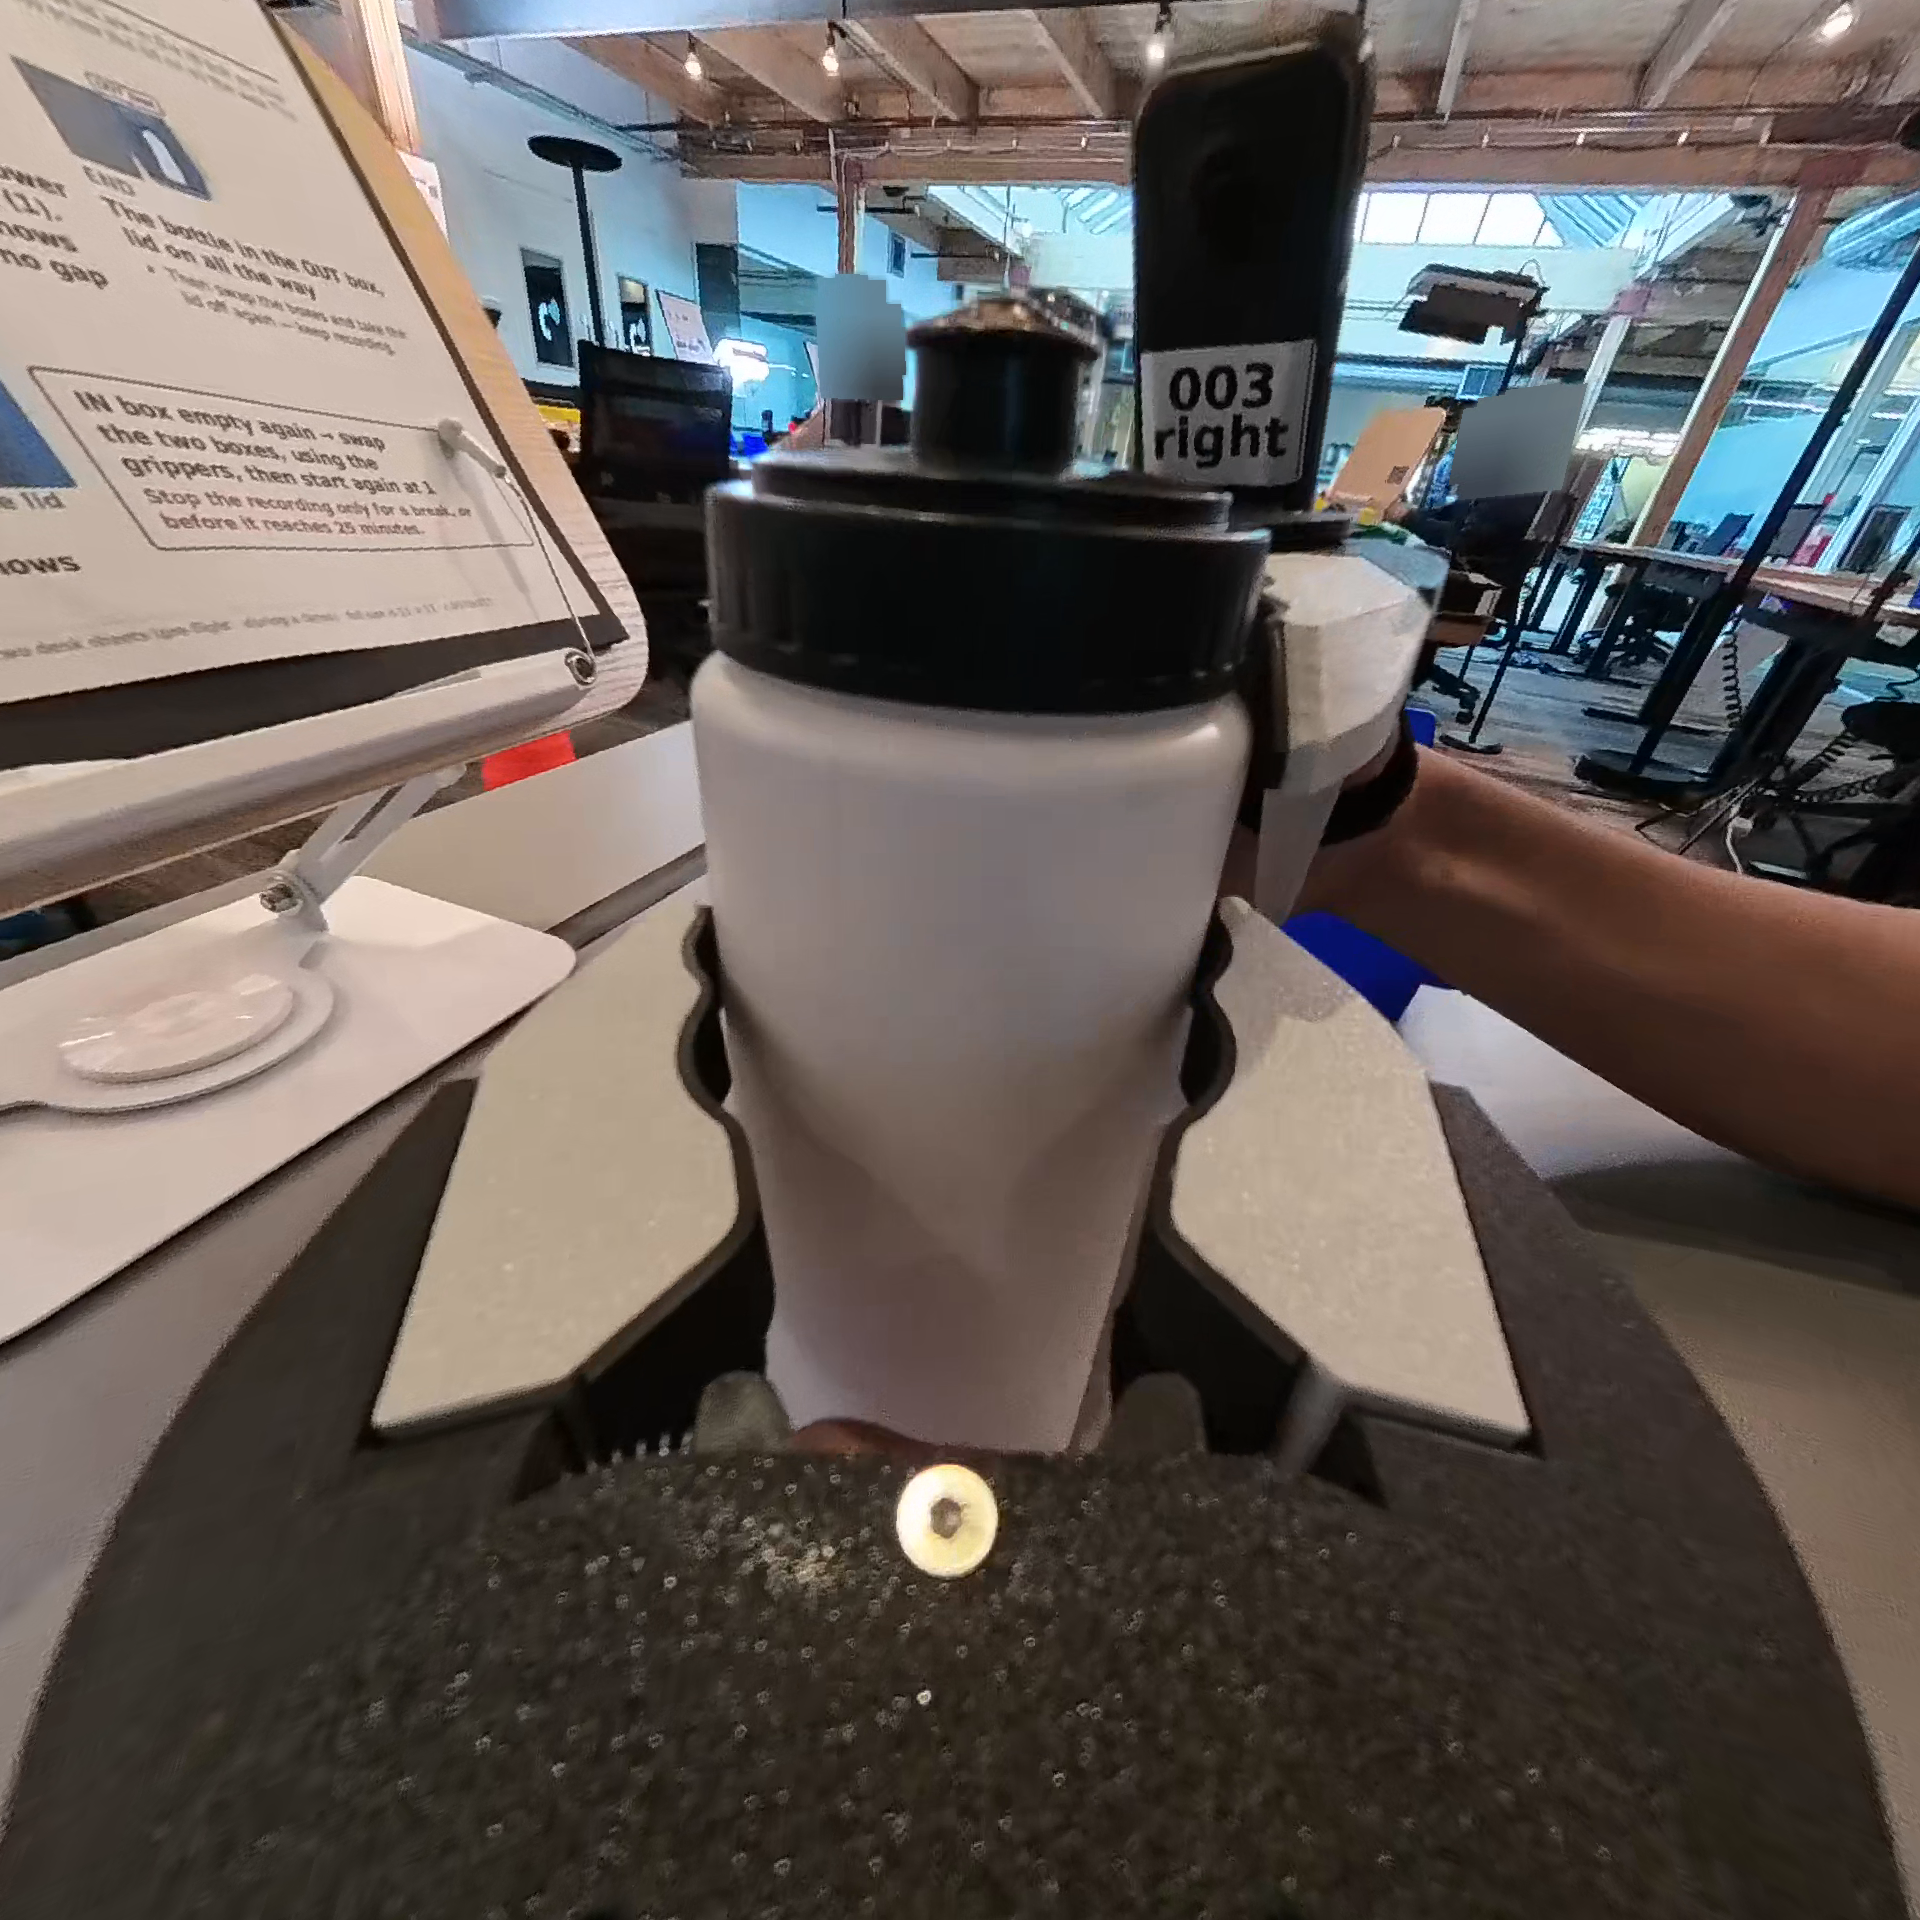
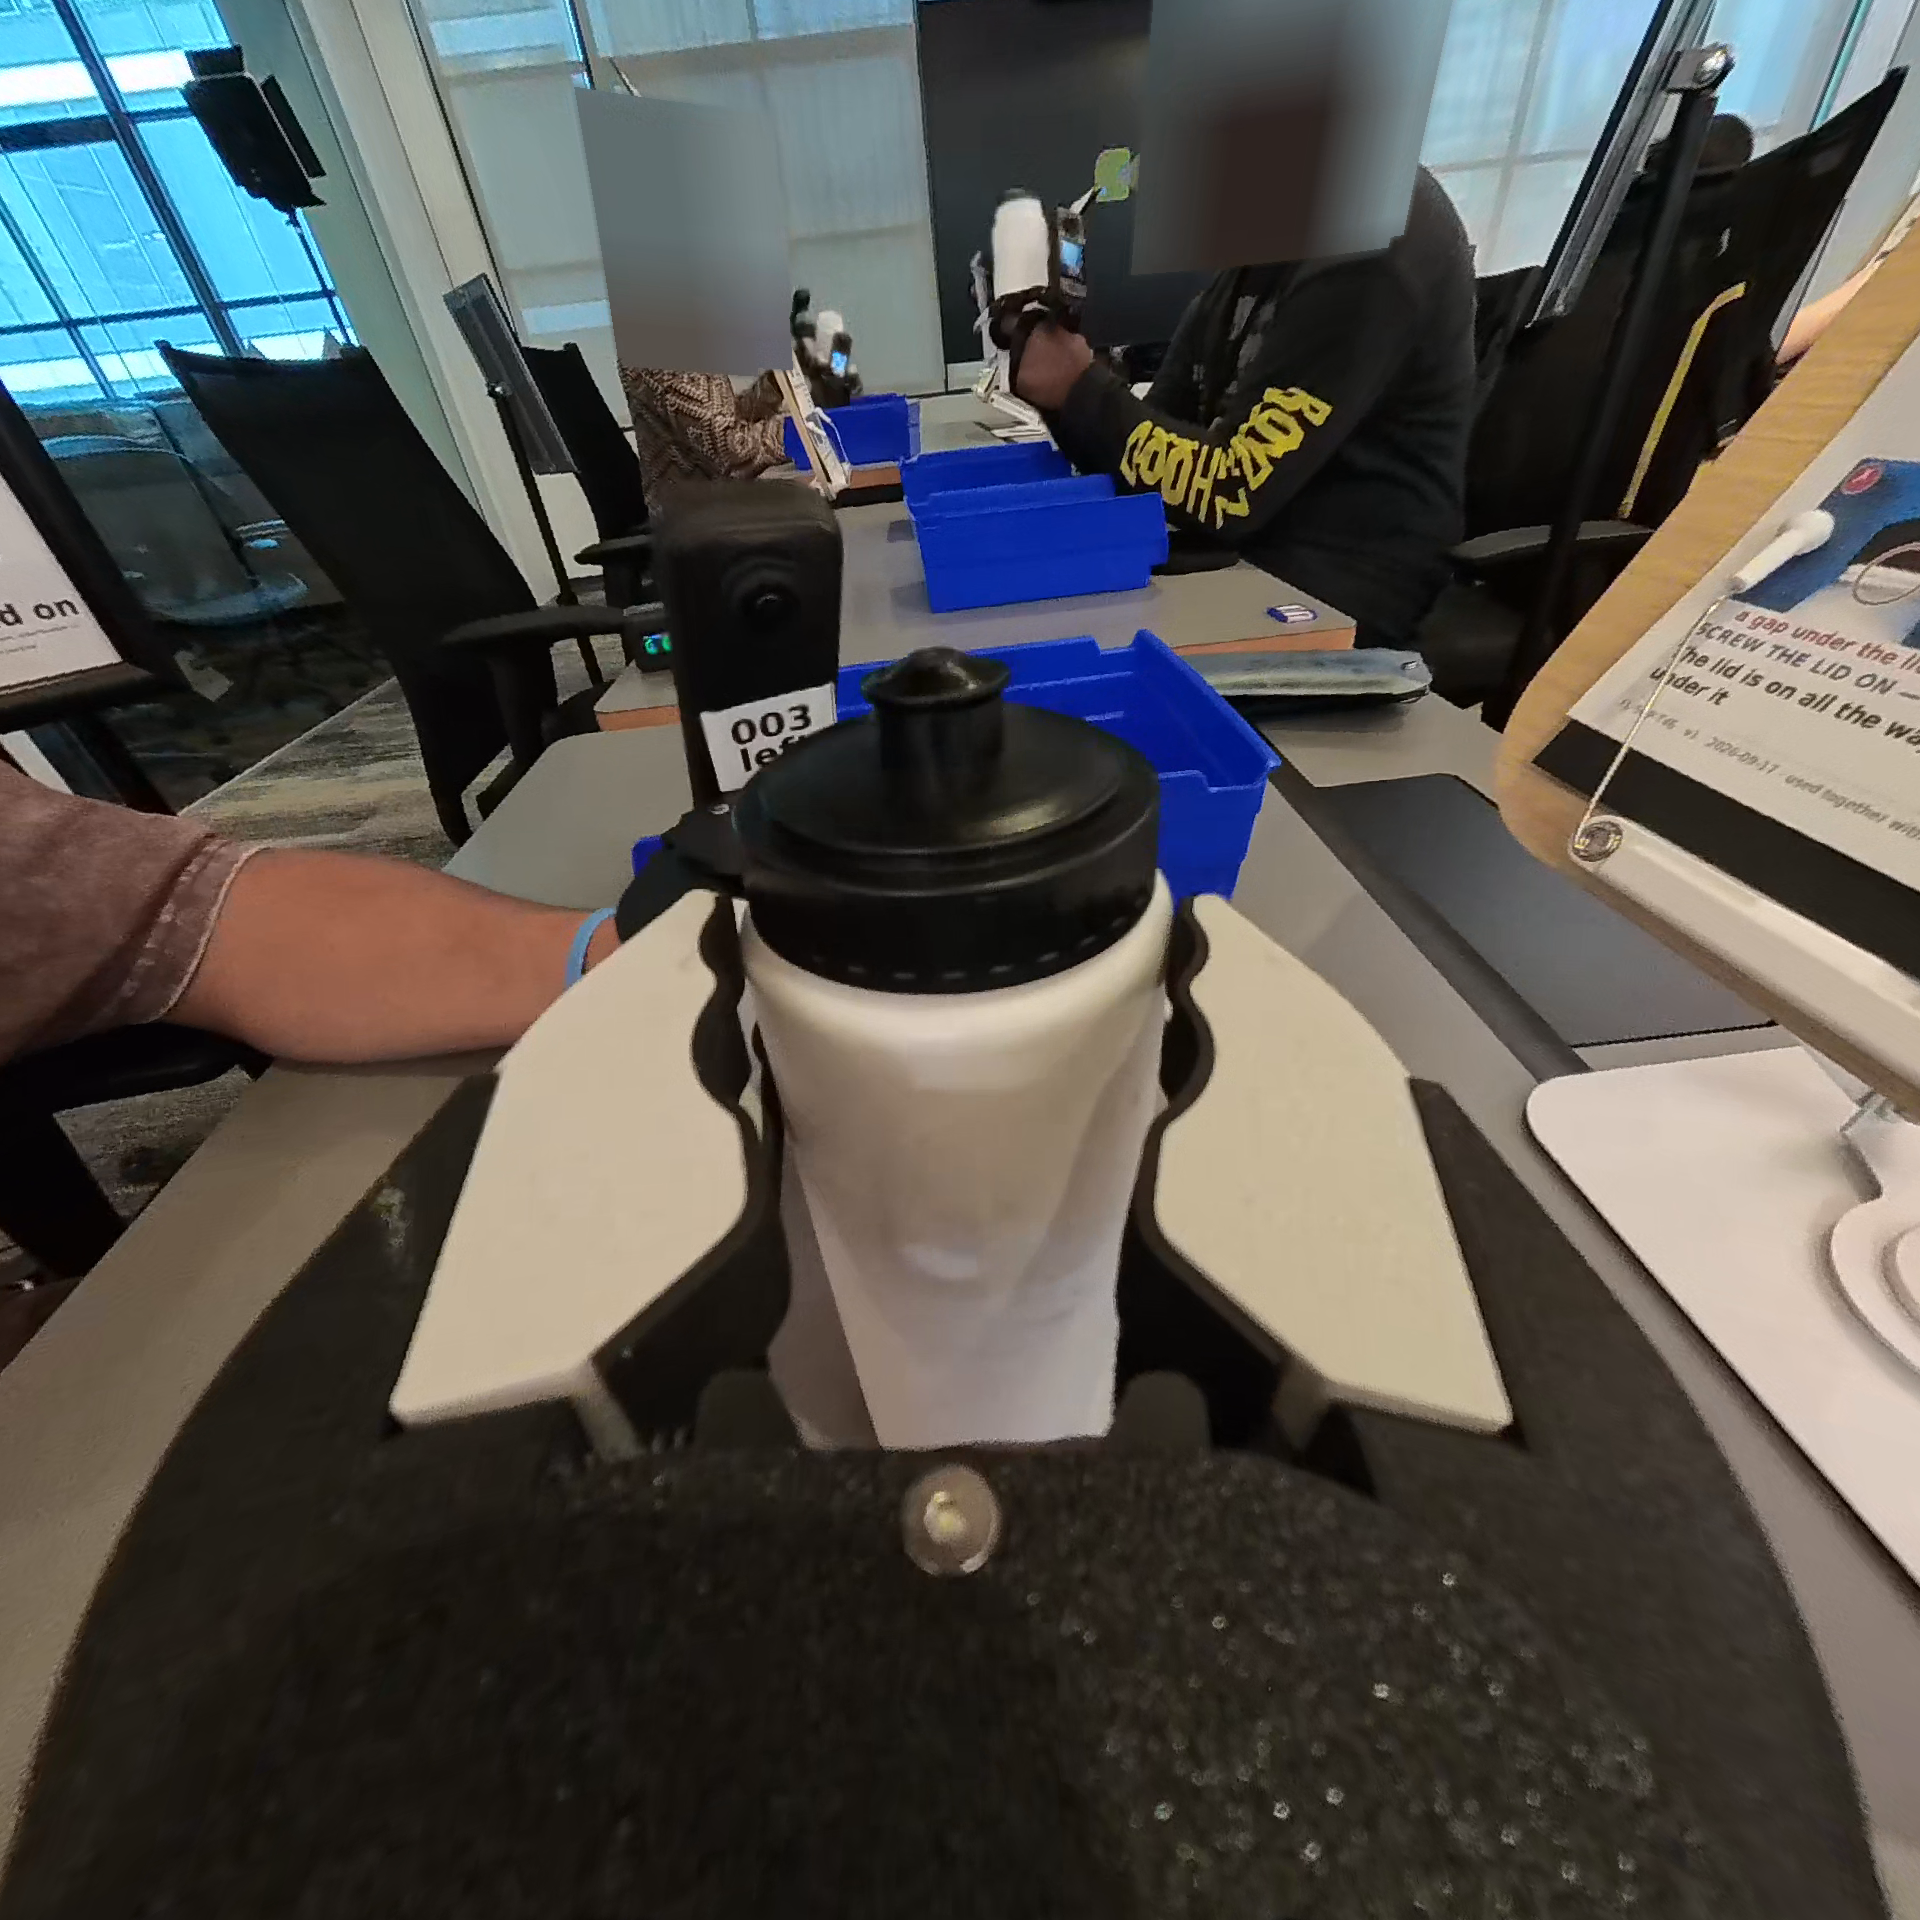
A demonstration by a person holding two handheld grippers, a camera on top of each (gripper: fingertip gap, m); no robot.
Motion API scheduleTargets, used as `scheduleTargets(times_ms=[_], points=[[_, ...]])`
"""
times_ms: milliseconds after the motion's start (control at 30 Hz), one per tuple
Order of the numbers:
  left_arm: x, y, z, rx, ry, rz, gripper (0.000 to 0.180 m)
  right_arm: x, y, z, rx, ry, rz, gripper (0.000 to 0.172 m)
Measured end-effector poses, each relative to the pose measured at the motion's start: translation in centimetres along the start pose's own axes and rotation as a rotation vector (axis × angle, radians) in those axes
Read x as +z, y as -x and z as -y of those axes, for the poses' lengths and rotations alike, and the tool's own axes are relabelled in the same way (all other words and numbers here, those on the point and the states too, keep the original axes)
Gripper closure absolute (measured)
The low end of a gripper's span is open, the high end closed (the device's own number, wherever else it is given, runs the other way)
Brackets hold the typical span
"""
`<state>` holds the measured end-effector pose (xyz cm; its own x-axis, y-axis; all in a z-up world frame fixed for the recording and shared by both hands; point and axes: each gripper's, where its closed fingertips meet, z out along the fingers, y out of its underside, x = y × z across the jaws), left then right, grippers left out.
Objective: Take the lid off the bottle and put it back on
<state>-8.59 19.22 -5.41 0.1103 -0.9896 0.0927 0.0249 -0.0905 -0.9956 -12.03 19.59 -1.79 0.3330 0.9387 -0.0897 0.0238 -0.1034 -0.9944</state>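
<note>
A white bottle [image 1: 966,935] with a black lid [image 1: 987,582] screwed on stands upright between both grippers, which face each other. My left gripper [image 1: 961,925] is open around the bottle's body below the shoulder, its pads close beside the bottle. My right gripper [image 2: 953,914] is shut on the bottle [image 2: 956,1143] at its top. Its pads press at the shoulder and the lower rim of the lid [image 2: 945,852]. One right finger [image 1: 1340,665] shows beside the lid in the left wrist view. The left gripper's camera [image 2: 748,603] shows behind the bottle in the right wrist view.
A tilted stand with an instruction sheet [image 1: 260,364] and its white base [image 1: 312,997] stand to one side of the bottle. A blue bin [image 2: 1174,748] lies just behind the bottle, with more bins [image 2: 1029,540] and a seated person [image 2: 1299,436] farther off. The person's forearms [image 1: 1610,987] rest over the grey table [image 2: 1455,883].
</note>
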Motion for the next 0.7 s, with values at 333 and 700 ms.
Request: scheduleTargets(times_ms=[333, 700], points=[[-0.2, -0.4, -0.2, 0.031, 0.023, -0.007, 0.095, -5.5, 1.2, 7.4, -0.128, 0.063, -0.214, 0.084], [-0.3, -0.5, -0.2, 0.039, 0.016, 0.029, 0.095, -4.6, 0.6, 4.9, -0.145, 1.067, -0.337, 0.079]])
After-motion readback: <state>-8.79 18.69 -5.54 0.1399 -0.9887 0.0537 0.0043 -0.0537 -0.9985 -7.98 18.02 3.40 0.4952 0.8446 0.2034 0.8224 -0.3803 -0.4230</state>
